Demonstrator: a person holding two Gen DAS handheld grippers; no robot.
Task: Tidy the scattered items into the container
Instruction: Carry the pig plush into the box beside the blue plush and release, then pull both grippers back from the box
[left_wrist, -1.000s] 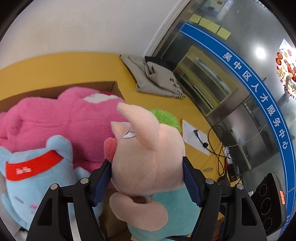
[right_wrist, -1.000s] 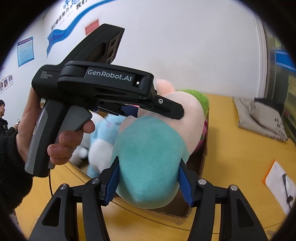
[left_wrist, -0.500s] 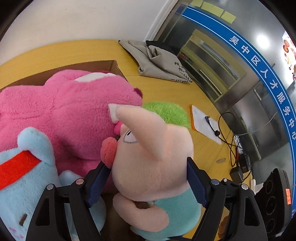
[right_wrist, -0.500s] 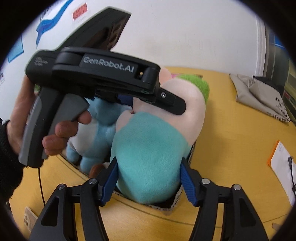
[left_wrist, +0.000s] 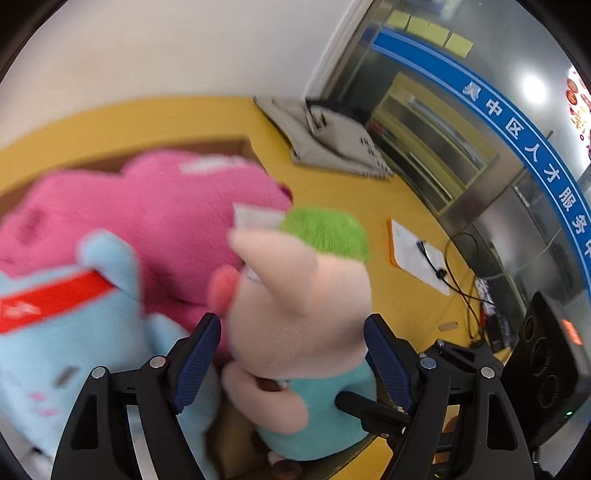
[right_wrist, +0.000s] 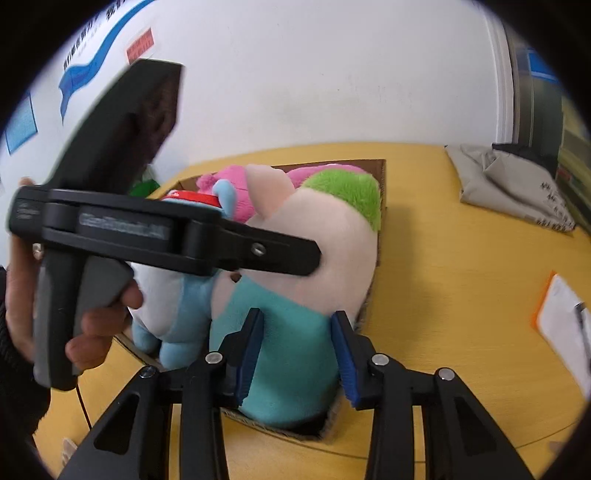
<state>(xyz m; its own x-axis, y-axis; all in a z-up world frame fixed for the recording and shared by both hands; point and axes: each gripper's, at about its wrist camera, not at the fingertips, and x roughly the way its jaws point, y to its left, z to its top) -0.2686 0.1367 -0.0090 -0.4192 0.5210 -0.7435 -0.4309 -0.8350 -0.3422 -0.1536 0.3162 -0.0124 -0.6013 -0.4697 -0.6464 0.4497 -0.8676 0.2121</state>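
A pig plush (left_wrist: 295, 314) with a green tuft and teal body (right_wrist: 295, 350) stands in the near corner of a cardboard box (right_wrist: 382, 177). My right gripper (right_wrist: 297, 332) is shut on its teal body. My left gripper (left_wrist: 291, 325) straddles the pig's head with its jaws spread; the pads (left_wrist: 199, 354) lie beside the head without squeezing it. One finger (right_wrist: 280, 253) of the left gripper rests against the head in the right wrist view. A pink bear (left_wrist: 147, 206) and a light-blue cat plush (left_wrist: 74, 332) fill the box (left_wrist: 207, 147) behind it.
A folded grey cloth bag (left_wrist: 332, 144) lies at the far side of the yellow table (right_wrist: 461, 277). A white sheet with an orange edge (left_wrist: 417, 254) and black cables (left_wrist: 461, 288) lie to the right. A person's hand (right_wrist: 92, 339) grips the left tool.
The pig has sunk lower into the box corner. The left jaws have widened off its head. The right jaws have clamped much narrower on the teal body.
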